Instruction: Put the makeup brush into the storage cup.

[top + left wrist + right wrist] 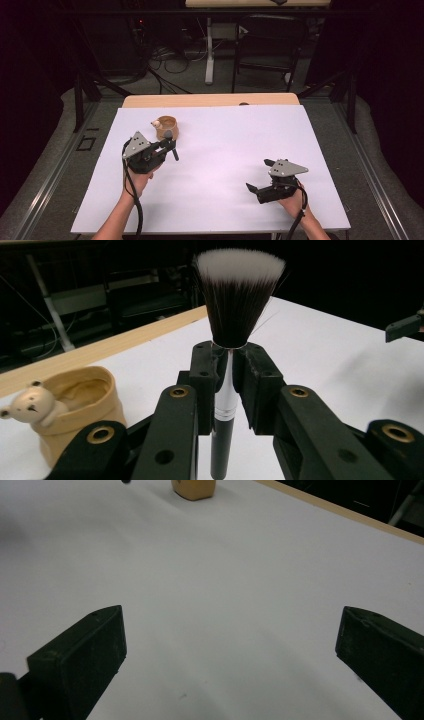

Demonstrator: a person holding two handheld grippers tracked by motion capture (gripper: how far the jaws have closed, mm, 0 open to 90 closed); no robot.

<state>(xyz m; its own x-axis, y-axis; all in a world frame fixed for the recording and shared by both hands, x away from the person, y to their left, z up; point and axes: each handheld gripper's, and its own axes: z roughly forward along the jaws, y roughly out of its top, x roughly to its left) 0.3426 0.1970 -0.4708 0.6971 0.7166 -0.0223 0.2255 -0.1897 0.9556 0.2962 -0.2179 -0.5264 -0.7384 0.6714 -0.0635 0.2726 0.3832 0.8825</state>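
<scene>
Makeup brush (235, 305): flared dark bristles with white tips, shiny silver ferrule, black handle, clamped upright between the jaws of the left gripper (227, 375), above the white table cover (225, 165). Just beside it, a tan round pot (75, 405) with a small bear figure on its rim. Right gripper (262, 176) is well apart, jaws spread wide, nothing between them.

We note a white sheet (225, 170) covering the wooden table (210, 100); beyond its far edge stand a black chair (270, 45) and floor cables (172, 62).
</scene>
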